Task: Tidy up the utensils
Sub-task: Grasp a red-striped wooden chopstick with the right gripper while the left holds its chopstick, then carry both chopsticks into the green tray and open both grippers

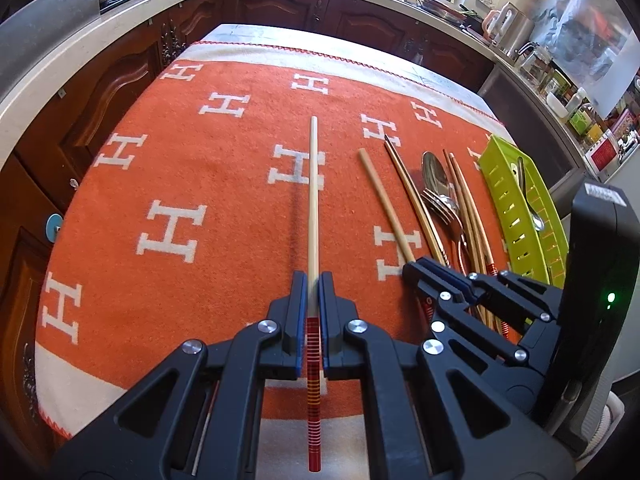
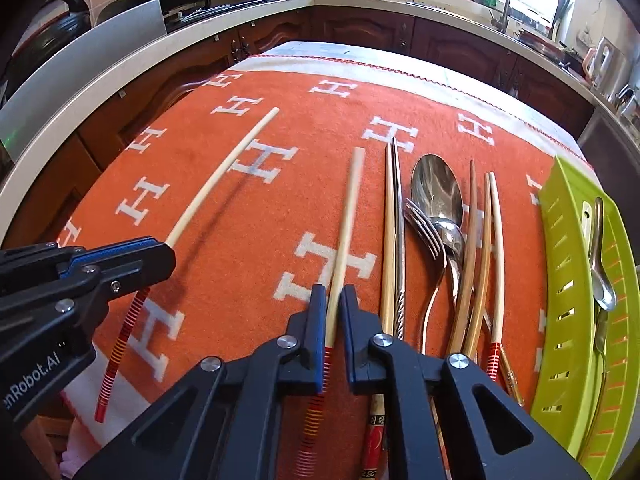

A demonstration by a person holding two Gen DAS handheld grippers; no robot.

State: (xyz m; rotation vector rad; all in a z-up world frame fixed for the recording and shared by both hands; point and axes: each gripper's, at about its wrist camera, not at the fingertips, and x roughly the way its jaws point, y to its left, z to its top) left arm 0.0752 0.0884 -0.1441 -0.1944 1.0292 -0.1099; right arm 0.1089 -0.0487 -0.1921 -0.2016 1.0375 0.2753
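My left gripper [image 1: 313,280] is shut on a pale chopstick [image 1: 313,184] with a red banded handle, held above the orange cloth; it also shows in the right wrist view [image 2: 224,172]. My right gripper [image 2: 333,292] is shut on a matching chopstick [image 2: 349,208], which also shows in the left wrist view [image 1: 386,208]. Right of it lie more chopsticks [image 2: 390,232], a fork [image 2: 426,232], a large spoon [image 2: 436,184] and several bamboo chopsticks [image 2: 486,248]. A green slotted tray [image 2: 568,280] at the right holds spoons [image 2: 600,264].
The orange cloth with white H marks [image 1: 172,232] covers the table. Dark wood cabinets [image 1: 108,92] and a pale counter [image 2: 120,64] ring the table. Jars and a kettle [image 1: 504,20] stand on the right counter.
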